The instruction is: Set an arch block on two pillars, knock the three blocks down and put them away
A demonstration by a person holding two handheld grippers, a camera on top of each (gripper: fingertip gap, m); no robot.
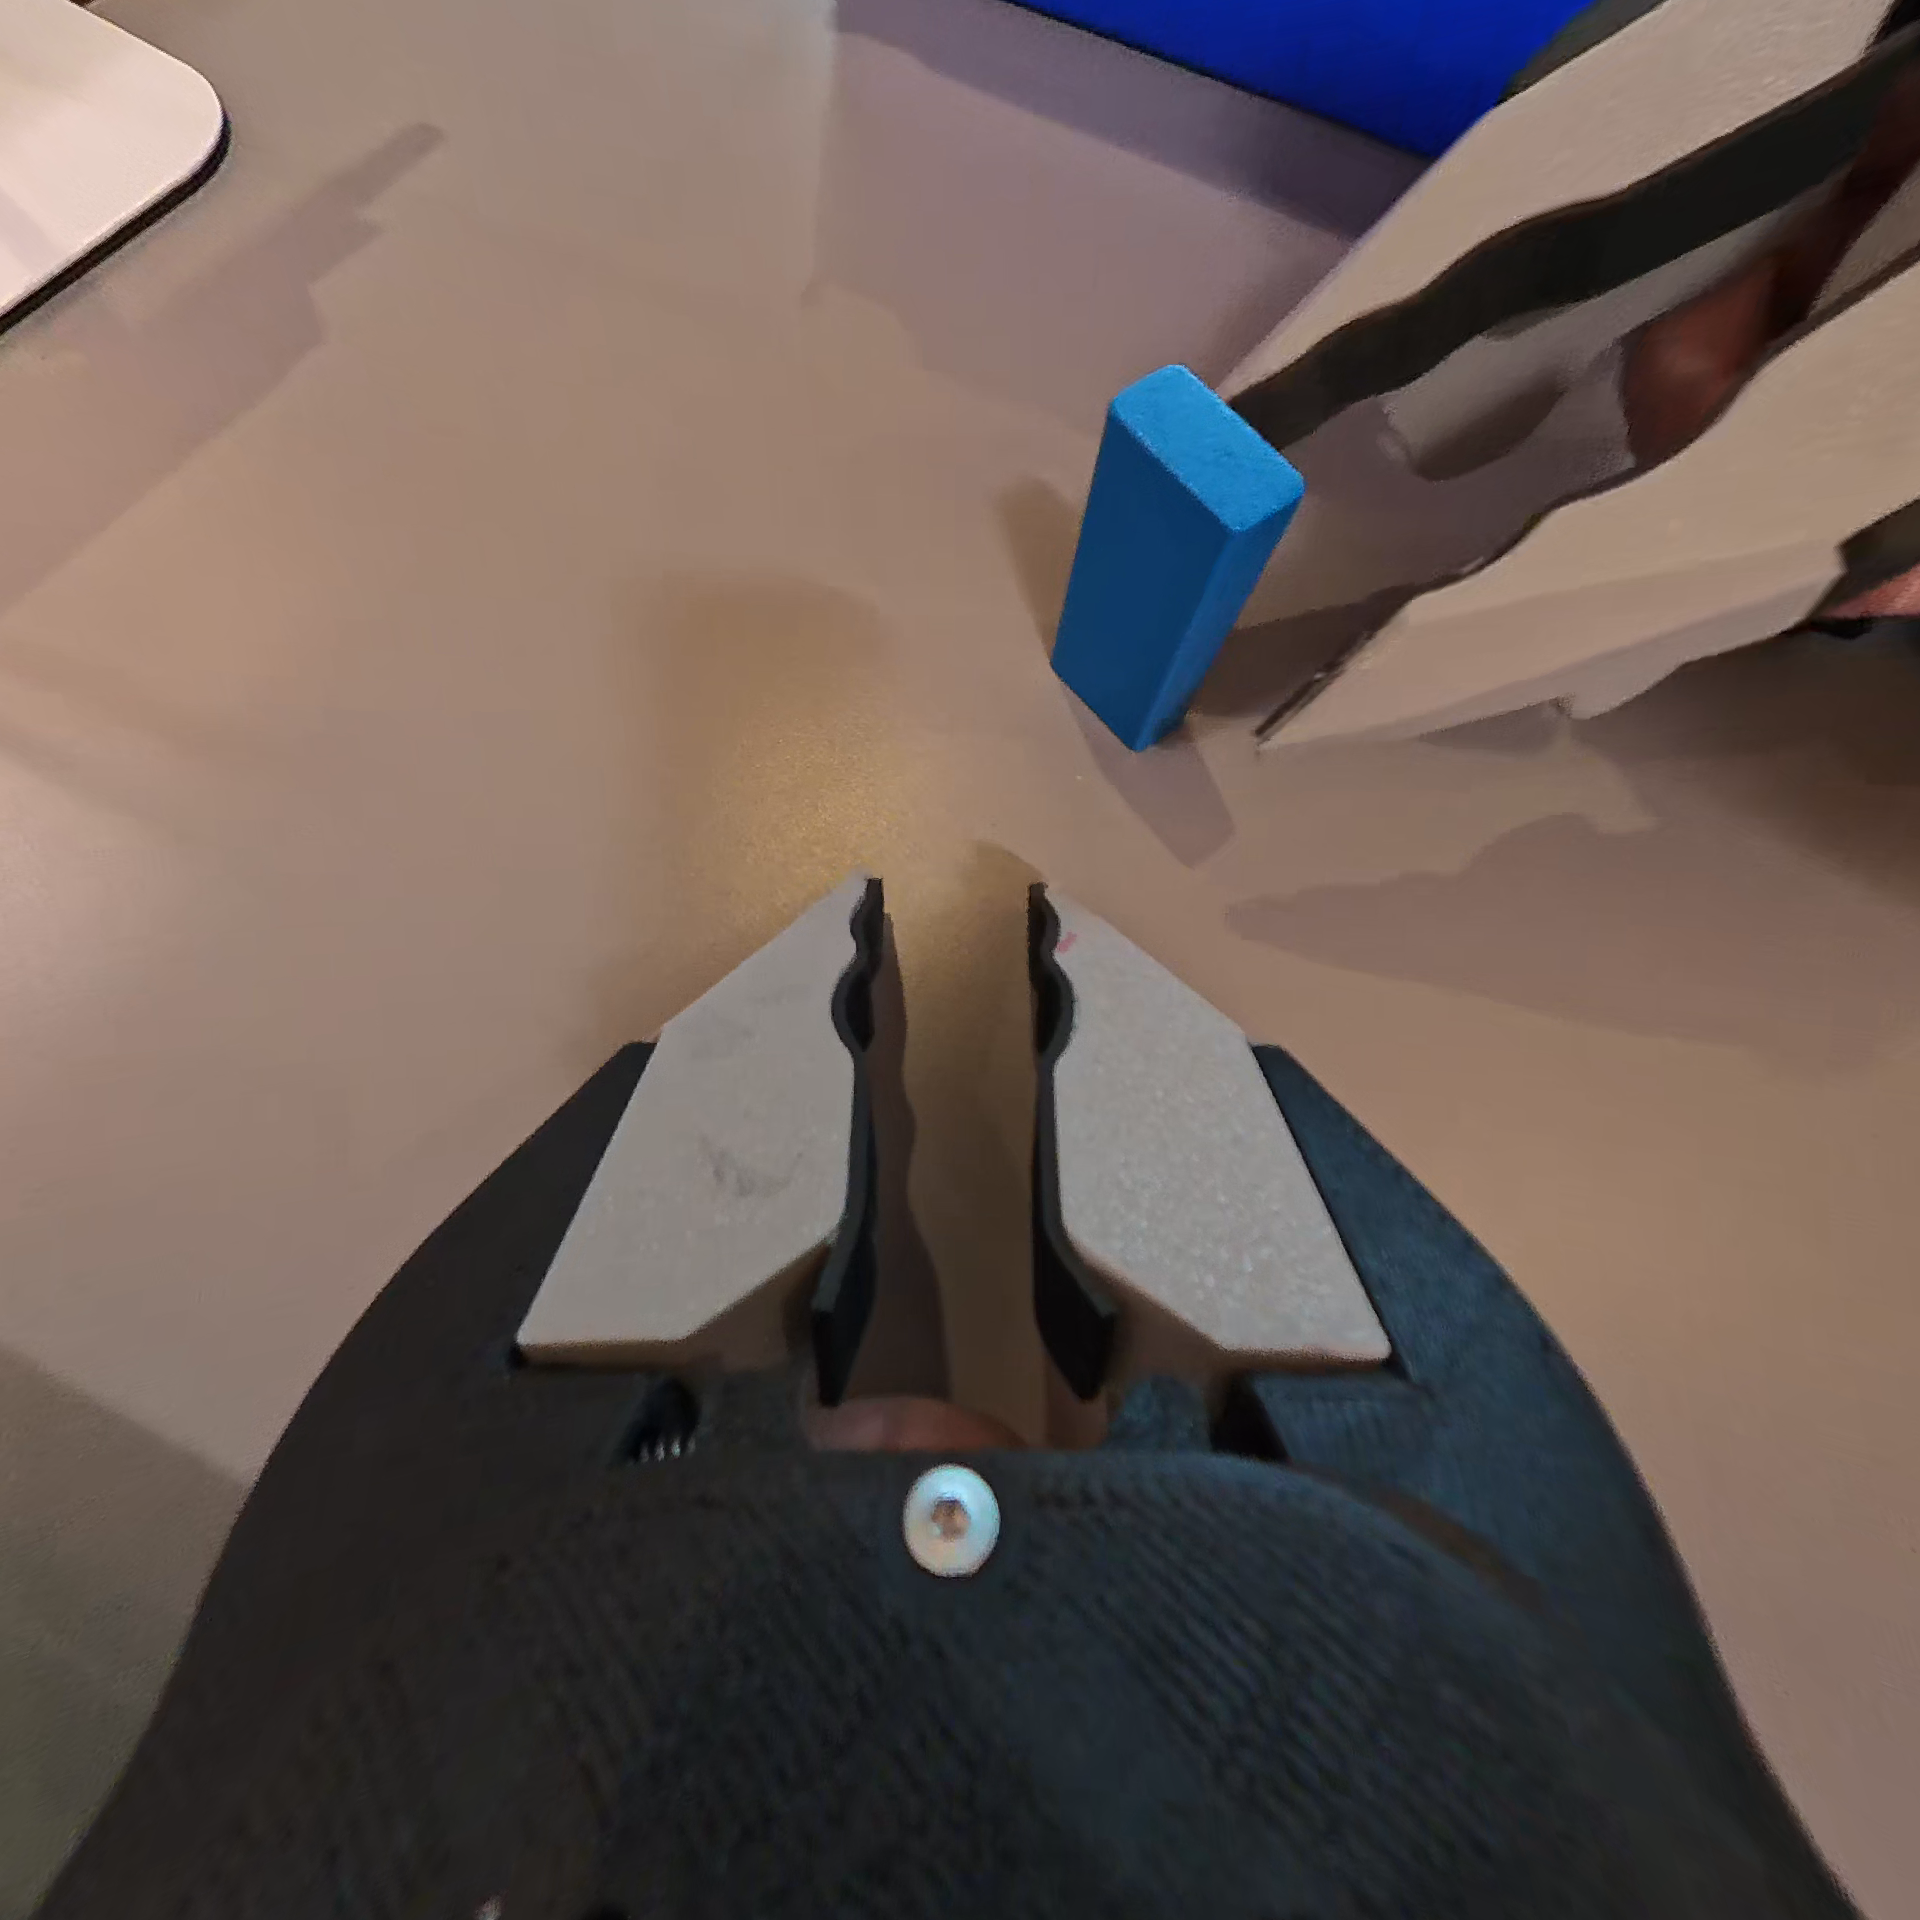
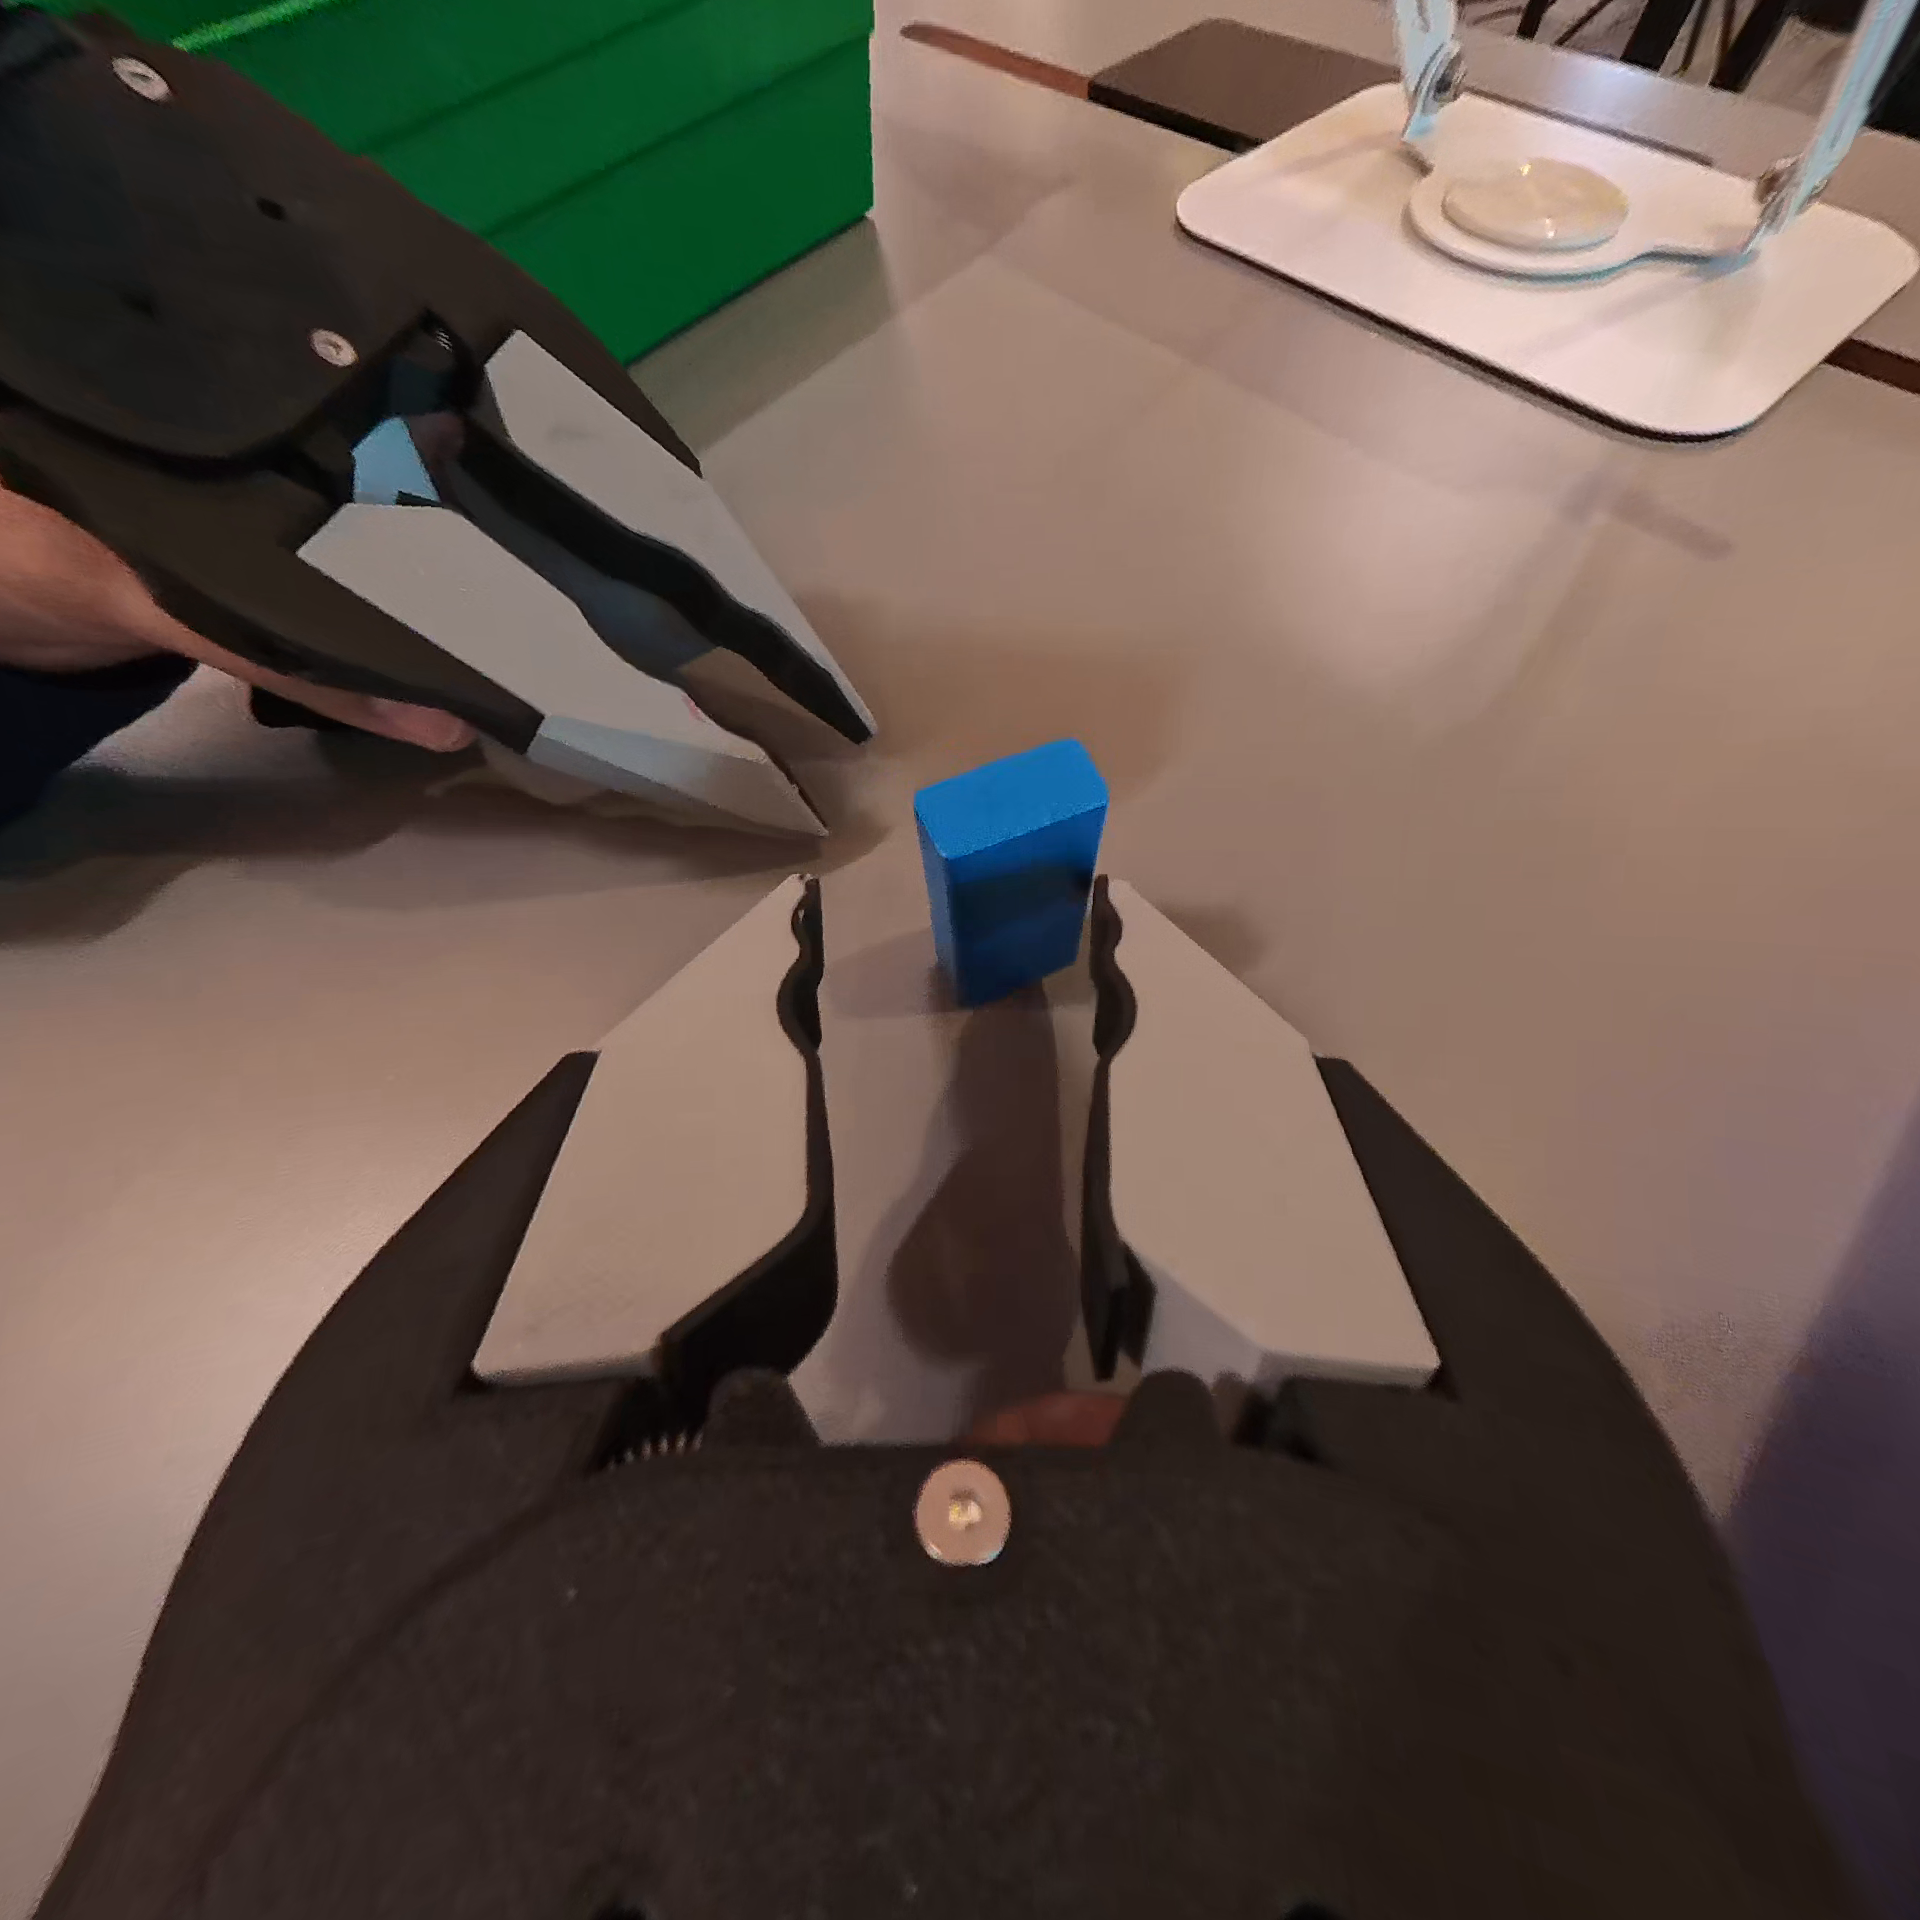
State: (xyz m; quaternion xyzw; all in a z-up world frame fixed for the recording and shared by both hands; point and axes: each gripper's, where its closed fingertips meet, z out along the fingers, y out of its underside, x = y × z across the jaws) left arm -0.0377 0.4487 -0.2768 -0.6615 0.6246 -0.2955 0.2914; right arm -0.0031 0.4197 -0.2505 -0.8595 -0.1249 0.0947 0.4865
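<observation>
- Right gripper [image 2: 956, 894] jaws spread beside upright blue pillar block [image 2: 1008, 868], centre frame.
- Left gripper [image 1: 956, 899] jaws parted, empty.
- Risk: jaw clip topples pillar on bench [image 2: 1351, 727].

Cut off at 12 o'clock in the left wrist view: a blue box [image 1: 1257, 62], only one corner showing. Cut off at 10 o'clock there: a white stand base [image 1: 94, 145]. Blurred at 2 o'clock: the right gripper [image 1: 1242, 561], body past the edge. In the right wrist view, cropped at 11 o'clock: a green box [image 2: 623, 145]. Truncated at 1 o'clock: a clear frame [image 2: 1621, 135], perhaps a holder. Hidden behind the right finger: the blue block's [image 2: 1008, 873] far lower corner.
</observation>
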